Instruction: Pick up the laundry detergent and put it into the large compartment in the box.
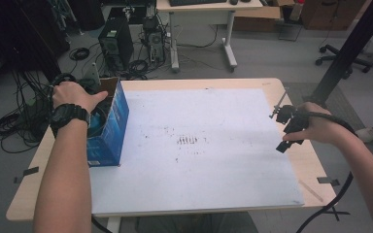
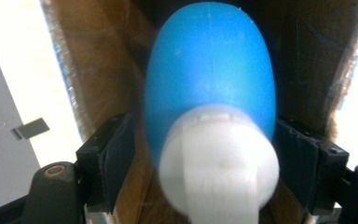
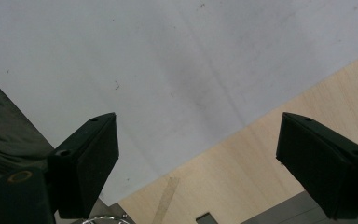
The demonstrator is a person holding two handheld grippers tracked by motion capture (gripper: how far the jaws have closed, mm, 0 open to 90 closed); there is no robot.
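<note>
A blue bottle [image 2: 209, 70] with a white cap [image 2: 219, 158] lies inside an open blue cardboard box [image 1: 111, 126] at the table's left side. My left gripper [image 2: 203, 135] reaches into that box from above, the hand [image 1: 73, 97] covering it in the high view. Its jaws stand on either side of the bottle, with a thin gap at the left pad [image 2: 116, 154], so it is open. My right gripper [image 1: 280, 132] hovers at the right edge of the white sheet [image 1: 199, 145], jaws wide apart [image 3: 198, 140] and nothing between them.
The wooden table [image 1: 311, 165] shows bare strips around the sheet, with bits of tape [image 1: 328, 180] near its edges. Beyond the far edge stand computer towers [image 1: 116, 41], coiled cables [image 1: 14, 126], a desk [image 1: 204, 14] and a black post [image 1: 349, 48].
</note>
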